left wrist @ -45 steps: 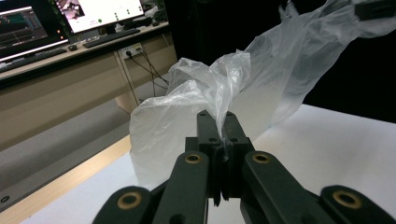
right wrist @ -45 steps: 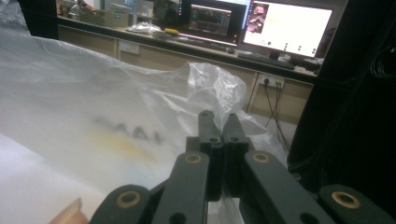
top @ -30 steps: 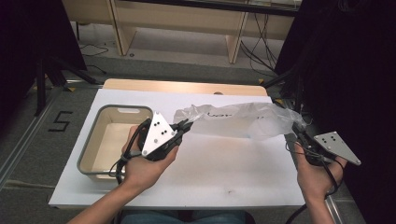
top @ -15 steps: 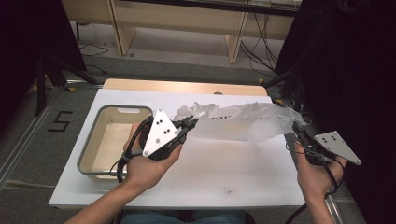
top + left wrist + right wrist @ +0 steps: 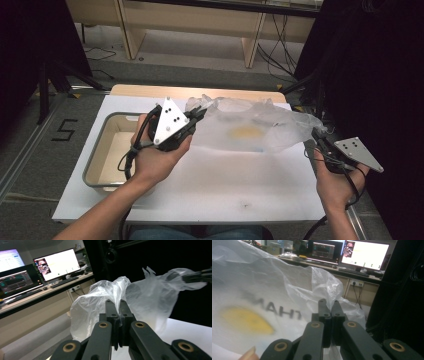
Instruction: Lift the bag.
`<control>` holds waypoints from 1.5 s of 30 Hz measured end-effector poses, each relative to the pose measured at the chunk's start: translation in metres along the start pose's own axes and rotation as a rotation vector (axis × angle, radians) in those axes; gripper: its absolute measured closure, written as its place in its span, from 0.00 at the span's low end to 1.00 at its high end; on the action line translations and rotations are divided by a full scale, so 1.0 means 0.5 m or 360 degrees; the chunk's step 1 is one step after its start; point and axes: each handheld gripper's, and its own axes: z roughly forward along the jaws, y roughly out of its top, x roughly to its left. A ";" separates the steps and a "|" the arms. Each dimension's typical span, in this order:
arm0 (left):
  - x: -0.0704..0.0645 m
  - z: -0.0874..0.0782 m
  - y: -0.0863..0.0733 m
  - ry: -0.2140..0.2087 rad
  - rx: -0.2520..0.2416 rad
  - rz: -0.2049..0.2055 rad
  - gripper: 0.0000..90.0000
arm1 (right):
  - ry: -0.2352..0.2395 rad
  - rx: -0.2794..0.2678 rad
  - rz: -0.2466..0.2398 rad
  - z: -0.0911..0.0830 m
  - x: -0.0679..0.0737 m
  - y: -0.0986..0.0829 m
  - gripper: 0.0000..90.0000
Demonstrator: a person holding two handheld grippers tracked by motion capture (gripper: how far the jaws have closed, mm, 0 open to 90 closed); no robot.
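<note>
- Thin, see-through plastic makes up the bag (image 5: 250, 125), which in the high view hangs stretched between the two grippers above the white table (image 5: 200, 185). The left gripper (image 5: 196, 116) pinches its left end and the right gripper (image 5: 316, 134) its right end. The long axis runs across the table from left to right, the right end a little lower and nearer the person. A yellow mark shows faintly through the film near the middle. The grey tub (image 5: 100, 150) sits on the table to the left of the bag, apart from it.

- In the left gripper view, the jaws stand closed together with a bunched fold of the bag (image 5: 120, 302) caught between them. The film billows up and away to the right, toward the far gripper (image 5: 197, 277) that clamps the other end. Monitors (image 5: 57, 263) sit on a desk behind.

- In the right gripper view, the jaws are likewise pressed together on a crumpled edge of the bag (image 5: 287, 295). The yellow mark (image 5: 244, 320) and dark printed letters read mirrored through the plastic, so this side looks to be the back of the print.

- Judgement on handling: the bag looks almost weightless, limp and slippery. It will sag and fold wherever it is not pulled taut, and it could tear or slip out under a sharp tug. Gathered edges or corners, where several layers bunch, give the firmest hold. A single flat layer would likely slide out.
</note>
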 end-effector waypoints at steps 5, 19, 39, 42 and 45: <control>0.024 0.020 -0.004 0.0045 0.0023 -0.0004 0.99 | 0.0002 0.0004 0.0004 0.012 0.002 0.001 1.00; 0.068 0.049 0.005 0.0120 0.0031 -0.0023 0.99 | 0.0017 -0.0047 0.0013 0.045 0.014 0.026 1.00; 0.127 0.116 -0.030 0.0220 0.0141 -0.0060 0.99 | 0.0002 -0.0039 0.0041 0.130 0.025 0.046 1.00; 0.131 0.125 -0.037 0.0227 0.0158 -0.0068 0.99 | 0.0002 -0.0025 0.0048 0.144 0.028 0.043 1.00; 0.135 0.134 -0.044 0.0239 0.0165 -0.0086 0.99 | 0.0004 -0.0015 0.0051 0.156 0.031 0.040 1.00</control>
